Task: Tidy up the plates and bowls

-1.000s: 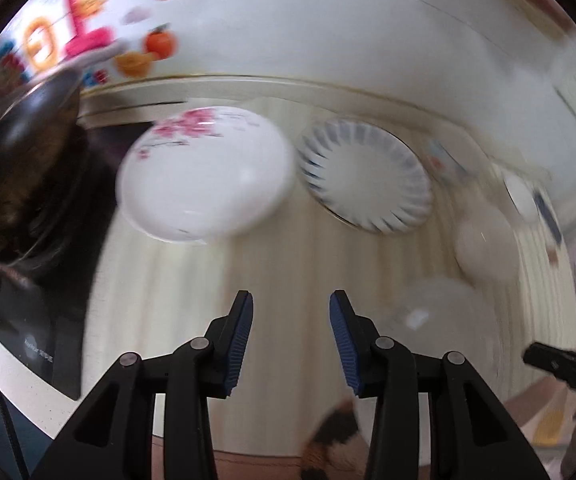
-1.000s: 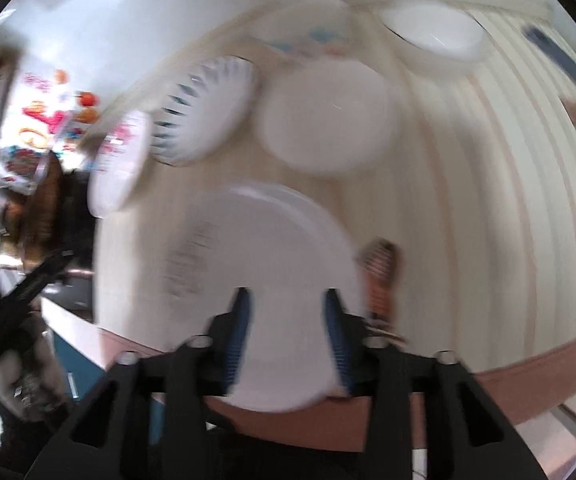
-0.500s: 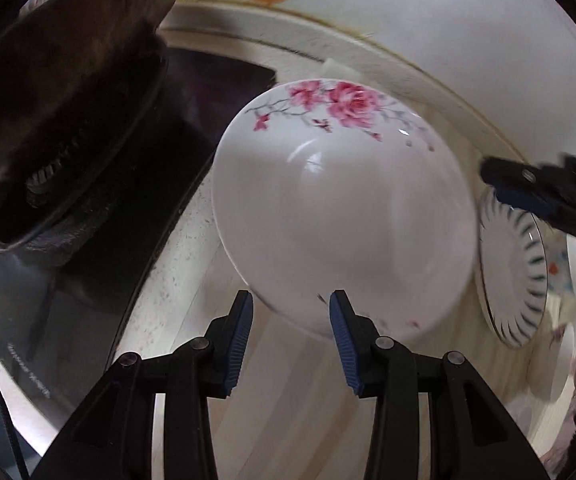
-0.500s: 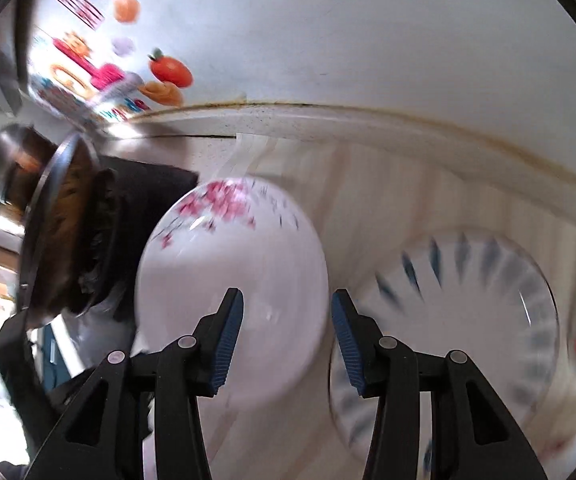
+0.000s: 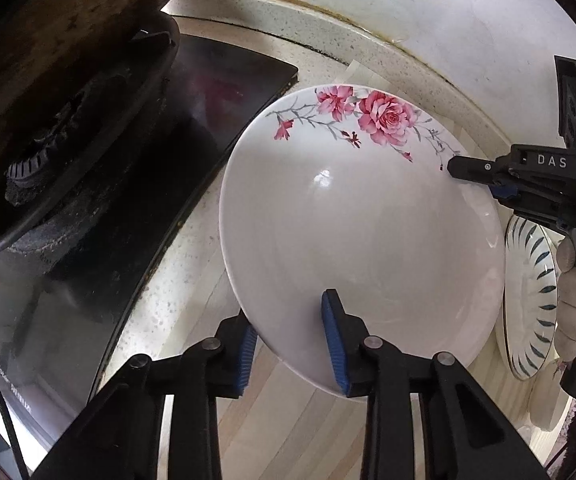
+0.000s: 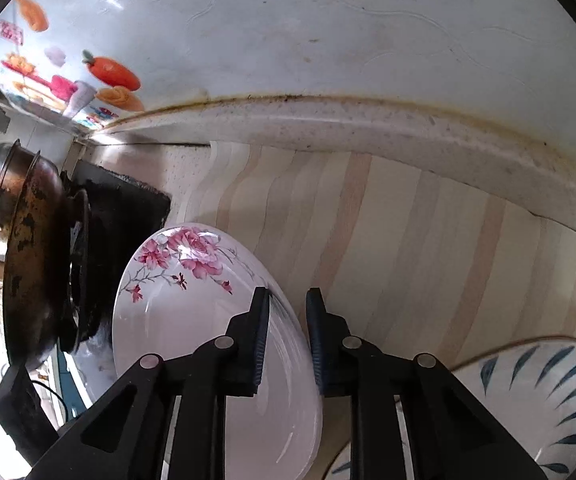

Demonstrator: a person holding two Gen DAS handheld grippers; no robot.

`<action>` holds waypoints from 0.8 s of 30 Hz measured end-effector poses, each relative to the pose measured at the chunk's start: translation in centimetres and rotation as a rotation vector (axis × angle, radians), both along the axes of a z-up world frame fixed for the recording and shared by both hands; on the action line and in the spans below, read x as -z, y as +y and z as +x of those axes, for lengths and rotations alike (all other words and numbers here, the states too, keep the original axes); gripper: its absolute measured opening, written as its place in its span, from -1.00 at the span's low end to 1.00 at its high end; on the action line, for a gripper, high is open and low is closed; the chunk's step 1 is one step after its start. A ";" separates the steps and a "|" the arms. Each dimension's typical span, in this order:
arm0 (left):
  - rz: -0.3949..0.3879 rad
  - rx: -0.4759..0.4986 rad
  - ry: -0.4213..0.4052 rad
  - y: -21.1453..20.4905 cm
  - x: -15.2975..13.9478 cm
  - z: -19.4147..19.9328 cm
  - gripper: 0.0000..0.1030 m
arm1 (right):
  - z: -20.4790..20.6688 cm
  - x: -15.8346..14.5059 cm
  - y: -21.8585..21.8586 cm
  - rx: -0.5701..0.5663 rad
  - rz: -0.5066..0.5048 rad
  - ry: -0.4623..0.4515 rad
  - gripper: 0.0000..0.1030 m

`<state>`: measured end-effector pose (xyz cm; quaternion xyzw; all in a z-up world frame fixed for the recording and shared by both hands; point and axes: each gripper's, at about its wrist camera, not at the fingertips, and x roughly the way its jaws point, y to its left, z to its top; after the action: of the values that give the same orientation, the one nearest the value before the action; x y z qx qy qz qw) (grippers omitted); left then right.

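Note:
A white plate with pink flowers [image 5: 359, 232] lies on the striped counter beside the stove. My left gripper [image 5: 288, 332] is open and straddles its near rim, one finger outside and under the edge, the other over the plate. My right gripper [image 6: 288, 320] has narrowed onto the plate's [image 6: 176, 320] right rim, one finger inside and one outside. In the left wrist view the right gripper [image 5: 475, 180] pinches that rim from the right. A white plate with blue leaf marks [image 6: 535, 384] sits just right of it.
A dark wok [image 5: 48, 60] stands on the black stove [image 5: 148, 160] at the left, close to the flowered plate. The blue-leaf plate [image 5: 527, 280] lies behind a hand [image 5: 575, 292]. The striped counter [image 6: 407, 240] runs back to the wall.
Both grippers swept left across the counter to the flowered plate. Each now has its fingers over a rim of it, and the right gripper's fingers have drawn closer together.

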<state>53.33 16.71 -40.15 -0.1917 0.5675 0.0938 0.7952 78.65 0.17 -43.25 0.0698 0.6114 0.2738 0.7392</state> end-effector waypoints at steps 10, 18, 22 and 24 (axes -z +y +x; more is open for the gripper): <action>0.014 0.018 -0.033 -1.8 -2.8 -4.1 -0.43 | -4.6 -3.1 -1.9 -0.041 0.023 -0.044 -0.61; 0.041 0.102 -0.086 -5.2 -7.7 -8.4 -0.44 | -11.1 -7.4 -7.2 -0.021 0.059 -0.075 -0.61; 0.009 0.165 -0.091 -7.4 -9.4 -10.2 -0.44 | -15.5 -9.4 -11.6 0.034 0.080 -0.090 -0.61; 0.018 0.208 -0.097 -9.0 -10.0 -11.0 -0.44 | -17.5 -10.0 -13.5 0.061 0.087 -0.095 -0.61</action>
<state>42.34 7.68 -30.15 -0.1289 0.5443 0.0067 0.8289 61.11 -13.36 -33.23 0.1071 0.5606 0.2804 0.7718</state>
